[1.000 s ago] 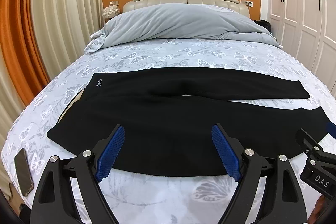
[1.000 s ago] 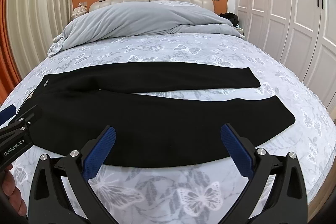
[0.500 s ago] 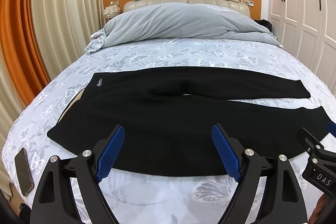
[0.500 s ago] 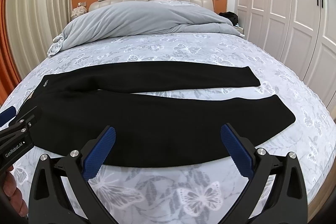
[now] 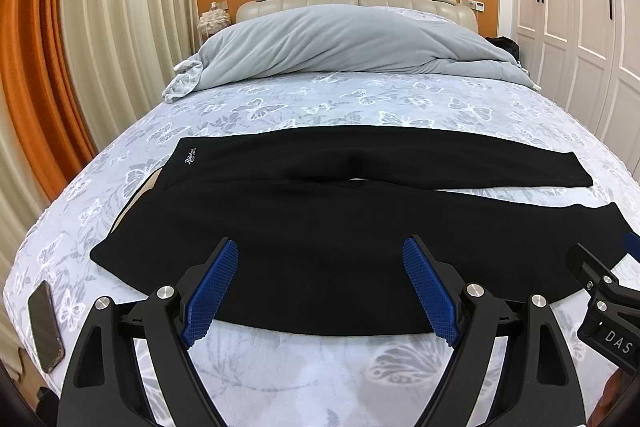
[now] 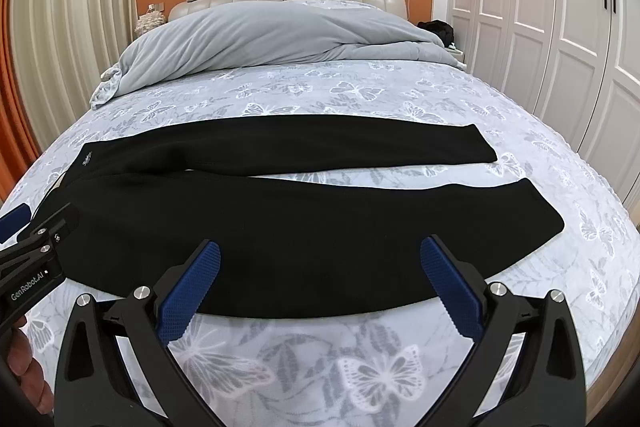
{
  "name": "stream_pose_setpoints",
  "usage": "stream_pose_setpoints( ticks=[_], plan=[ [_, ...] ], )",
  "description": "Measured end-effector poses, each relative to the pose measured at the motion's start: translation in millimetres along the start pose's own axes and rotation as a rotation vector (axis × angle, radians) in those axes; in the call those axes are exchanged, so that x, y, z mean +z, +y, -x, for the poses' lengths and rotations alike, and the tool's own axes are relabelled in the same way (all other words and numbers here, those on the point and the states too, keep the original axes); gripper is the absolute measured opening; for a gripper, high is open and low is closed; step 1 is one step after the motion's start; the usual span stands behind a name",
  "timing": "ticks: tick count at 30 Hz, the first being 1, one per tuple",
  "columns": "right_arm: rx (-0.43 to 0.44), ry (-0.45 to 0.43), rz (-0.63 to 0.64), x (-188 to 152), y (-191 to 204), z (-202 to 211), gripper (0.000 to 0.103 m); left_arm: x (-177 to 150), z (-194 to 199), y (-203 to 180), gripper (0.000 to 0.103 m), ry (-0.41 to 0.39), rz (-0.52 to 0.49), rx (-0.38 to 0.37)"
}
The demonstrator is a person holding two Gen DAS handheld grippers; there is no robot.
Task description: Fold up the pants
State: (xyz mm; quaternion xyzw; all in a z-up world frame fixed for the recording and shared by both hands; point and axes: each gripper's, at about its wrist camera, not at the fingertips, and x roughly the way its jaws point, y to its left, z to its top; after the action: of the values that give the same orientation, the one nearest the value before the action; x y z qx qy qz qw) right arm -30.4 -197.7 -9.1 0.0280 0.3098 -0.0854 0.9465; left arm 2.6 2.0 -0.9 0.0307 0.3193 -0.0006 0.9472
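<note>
The black pants (image 5: 320, 227) lie flat across the bed (image 5: 360, 99), waistband to the left and both legs running to the right, the far leg parted from the near one by a strip of butterfly-print sheet. The left hand-held gripper (image 5: 320, 287) hovers above the near edge of the pants with its blue pads spread wide, holding nothing. The right hand-held gripper (image 6: 320, 287) sits just beside it, equally wide and empty, over the near leg. A phone (image 5: 46, 327) rests on the bed's left corner. A grey duvet (image 5: 344, 43) is bunched at the headboard.
</note>
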Motion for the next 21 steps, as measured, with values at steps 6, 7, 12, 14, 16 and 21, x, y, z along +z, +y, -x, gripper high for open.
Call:
stream_pose_setpoints(
  ticks=[6,7,12,14,16,21],
  plan=[
    [0.001,0.003,-0.002,-0.3,0.0,-1.0,0.098,-0.9,-0.9,0.1,0.082,0.001,-0.001,0.006],
    [0.001,0.003,-0.002,0.1,-0.1,-0.8,0.098,-1.2,-1.4,0.8,0.082,0.003,0.001,0.006],
    [0.001,0.004,0.0,-0.1,0.1,-1.4,0.098,-2.5,-1.5,1.9,0.082,0.003,0.001,0.005],
    [0.001,0.003,0.0,0.2,-0.6,-0.8,0.098,-2.1,-1.3,1.1,0.082,0.003,0.001,0.003],
    [0.002,0.004,-0.001,-0.1,-0.6,-1.2,0.098,-2.8,-1.3,1.4,0.082,0.003,0.001,0.005],
    [0.002,0.004,-0.002,0.1,-0.8,-1.1,0.098,-2.4,-1.2,0.4,0.082,0.003,0.0,0.005]
  ],
)
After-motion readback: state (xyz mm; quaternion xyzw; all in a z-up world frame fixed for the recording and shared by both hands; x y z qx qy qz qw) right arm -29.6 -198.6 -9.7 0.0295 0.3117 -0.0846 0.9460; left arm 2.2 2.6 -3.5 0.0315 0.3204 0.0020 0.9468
